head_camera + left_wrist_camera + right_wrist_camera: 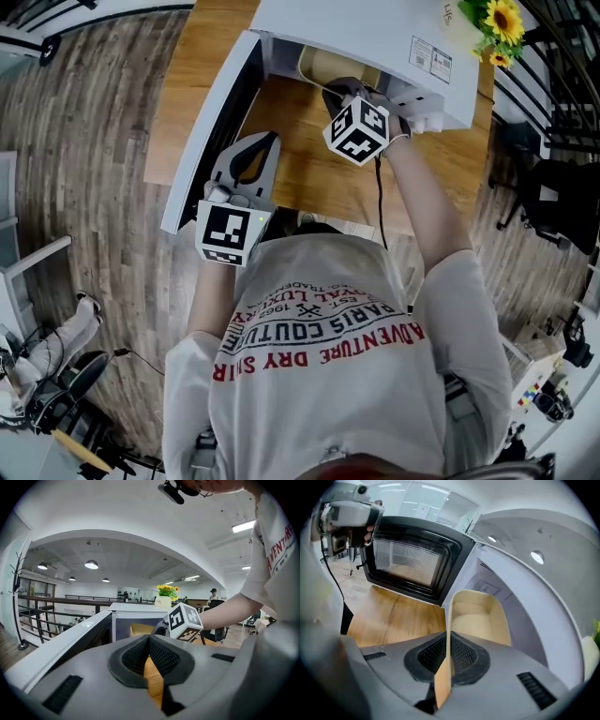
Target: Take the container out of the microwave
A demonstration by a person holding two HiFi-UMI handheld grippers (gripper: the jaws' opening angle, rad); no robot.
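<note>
- Right claw (449, 641) is clamped on the container's (480, 616) near wall.
- The container is inside the open microwave (356, 33), which stands on the surface (309, 169).
- Left claw (149, 641) is closed and empty, beside the door (211, 131).

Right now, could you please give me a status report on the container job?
Right tool shut on near wall of container, in microwave. Left tool shut, empty, by open door. Nothing seen blocking the way out.

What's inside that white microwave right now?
A beige container, open-topped and seemingly empty, with the right tongs pinching its near wall. The microwave floor beneath it is covered, so nothing there can be seen.
</note>
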